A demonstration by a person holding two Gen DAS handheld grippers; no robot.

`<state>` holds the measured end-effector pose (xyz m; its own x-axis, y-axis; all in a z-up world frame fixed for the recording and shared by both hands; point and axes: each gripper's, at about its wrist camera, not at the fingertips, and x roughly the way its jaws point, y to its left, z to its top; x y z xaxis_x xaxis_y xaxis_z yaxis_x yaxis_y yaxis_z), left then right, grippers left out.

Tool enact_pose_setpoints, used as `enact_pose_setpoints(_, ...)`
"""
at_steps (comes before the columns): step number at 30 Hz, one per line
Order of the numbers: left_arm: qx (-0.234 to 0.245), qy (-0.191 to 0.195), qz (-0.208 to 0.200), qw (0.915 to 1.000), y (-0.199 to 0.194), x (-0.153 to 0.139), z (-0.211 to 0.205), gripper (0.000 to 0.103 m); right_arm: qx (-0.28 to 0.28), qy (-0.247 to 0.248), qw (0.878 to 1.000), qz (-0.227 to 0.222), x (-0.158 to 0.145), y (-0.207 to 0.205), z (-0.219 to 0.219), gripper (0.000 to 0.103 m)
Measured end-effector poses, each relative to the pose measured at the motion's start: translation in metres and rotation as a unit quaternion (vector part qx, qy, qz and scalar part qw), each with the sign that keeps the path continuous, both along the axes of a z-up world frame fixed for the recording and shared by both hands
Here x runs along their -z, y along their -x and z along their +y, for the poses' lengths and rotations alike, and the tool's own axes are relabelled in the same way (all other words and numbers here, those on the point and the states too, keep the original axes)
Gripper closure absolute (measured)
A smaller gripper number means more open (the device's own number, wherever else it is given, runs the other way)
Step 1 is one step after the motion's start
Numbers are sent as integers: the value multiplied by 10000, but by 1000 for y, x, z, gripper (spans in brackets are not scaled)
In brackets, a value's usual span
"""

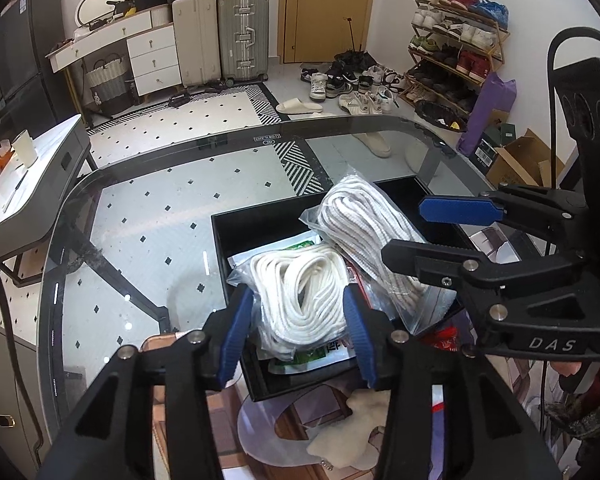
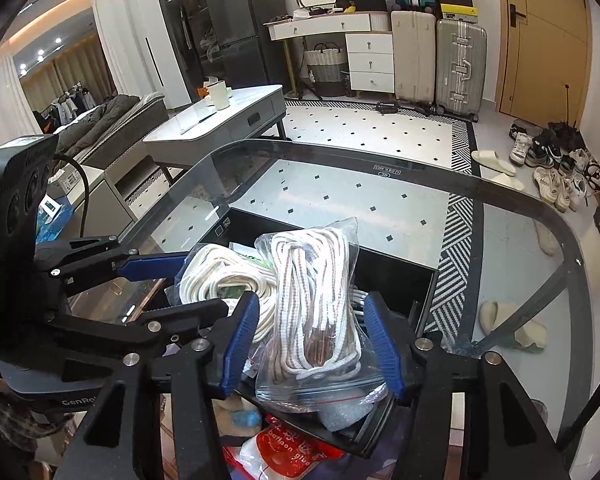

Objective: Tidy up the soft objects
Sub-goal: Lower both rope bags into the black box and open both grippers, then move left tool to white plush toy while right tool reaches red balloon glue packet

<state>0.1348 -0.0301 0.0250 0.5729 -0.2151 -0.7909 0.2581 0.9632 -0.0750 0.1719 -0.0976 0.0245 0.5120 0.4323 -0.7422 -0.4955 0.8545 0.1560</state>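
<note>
Both bagged ropes lie in the box (image 1: 236, 236) — left gripper (image 1: 298, 328) and right gripper (image 2: 312, 336) straddle them unclamped; lift straight out.

Pretty bright, even indoor light in both views, mostly sharp. The glass table (image 1: 148, 184) picks up small white glare streaks near its left rim. Heavy fisheye bending around that table, black vignette in the corners. Ceiling spotlights (image 2: 40, 54) glow warm far behind it.

White rope (image 1: 300, 300), black box (image 1: 236, 236) (striped rug (image 1: 296, 160)).
</note>
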Motion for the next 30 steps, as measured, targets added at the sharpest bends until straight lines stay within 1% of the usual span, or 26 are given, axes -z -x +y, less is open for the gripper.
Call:
enact_pose_setpoints(1,2,2,-17,10000,1,-2,0,54,39,-32,10000,-29,-2,2,-3,28)
enact_pose_setpoints(3,10,-19,-46,10000,4,-5,2,50,103,-51,9999,-72,-7,6,-8,21)
enact_pose_setpoints(4,8,-21,-71,10000,6,-6,2,49,130,-46,9999,-86,-9,8,-11,19)
enact_pose_setpoints(5,3,-21,-89,10000,8,-8,2,45,158,-47,9998,-95,-11,11,-13,19)
enact_pose_setpoints(6,1,-14,-111,9999,10,-9,3,39,177,-49,9998,-100,-12,15,-17,18)
enact_pose_setpoints(7,10,-1,-142,9999,11,-11,3,36,200,-49,9997,-95,-12,16,-20,16)
enact_pose_setpoints(8,32,29,-180,9998,13,-12,4,31,231,-50,9997,-86,-13,19,-24,15)
enact_pose_setpoints(9,36,44,-205,9998,15,-14,4,29,258,-47,9996,-84,-13,22,-27,13)
enact_pose_setpoints(12,18,73,-210,9998,22,-15,3,28,340,-23,9994,-70,-12,32,-36,12)
enact_pose_setpoints(16,-18,76,-206,9998,30,-14,3,27,408,-61,9991,49,-8,44,-43,7)
enact_pose_setpoints(17,-20,68,-207,9998,32,-14,3,22,415,-39,9991,59,-5,48,-43,7)
enact_pose_setpoints(18,-17,70,-217,9997,35,-14,2,10,419,-25,9991,67,-4,52,-44,7)
enact_pose_setpoints(19,-9,80,-250,9997,37,-15,2,6,422,-21,9991,81,-3,55,-45,6)
enact_pose_setpoints(26,48,0,-298,9995,53,-15,3,5,440,-3,9988,205,8,76,-45,4)
enact_pose_setpoints(30,55,43,-266,9996,59,-12,4,4,423,14,9986,303,17,81,-44,4)
